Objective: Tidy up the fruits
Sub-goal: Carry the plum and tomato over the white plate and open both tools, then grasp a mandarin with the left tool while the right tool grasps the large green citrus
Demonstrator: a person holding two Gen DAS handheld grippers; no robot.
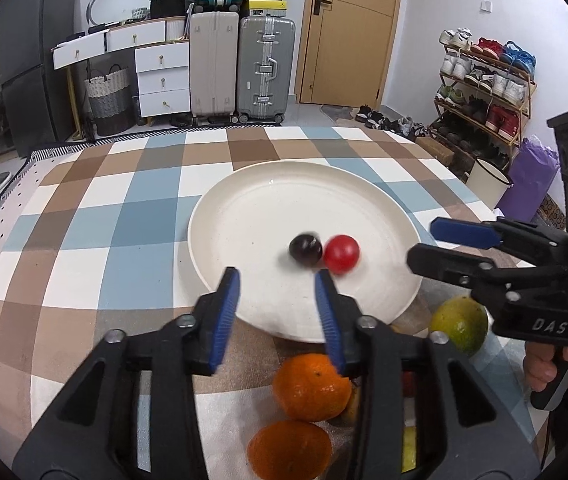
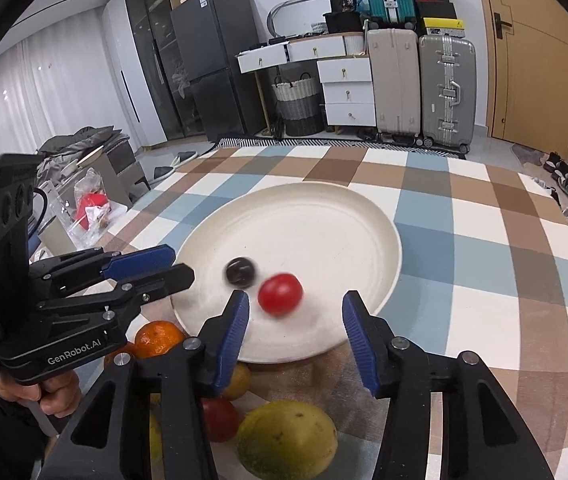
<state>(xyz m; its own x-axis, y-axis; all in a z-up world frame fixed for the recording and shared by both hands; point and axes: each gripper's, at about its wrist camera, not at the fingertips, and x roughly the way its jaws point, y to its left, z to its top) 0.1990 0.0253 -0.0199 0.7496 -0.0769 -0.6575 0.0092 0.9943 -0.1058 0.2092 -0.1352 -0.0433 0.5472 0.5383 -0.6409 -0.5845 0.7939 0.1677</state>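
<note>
On the round white plate (image 1: 244,200) lie a small dark plum (image 1: 305,250) and red tomato (image 1: 341,253), touching; two oranges (image 1: 311,386), a green-yellow mango (image 2: 286,438) wait just beside its near rim; left gripper (image 1: 278,280) and right gripper (image 2: 295,308) gape empty; early going.

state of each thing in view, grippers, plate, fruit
left gripper: open, empty
right gripper: open, empty
plate: upright, holds two fruits
dark fruit: on plate, blurred
red fruit: on plate, blurred
oranges: on cloth, off plate
green-yellow fruit: on cloth, off plate

"DAS" marks right gripper (image 1: 423,242); "GenRobot.AI" left gripper (image 2: 178,266).
</note>
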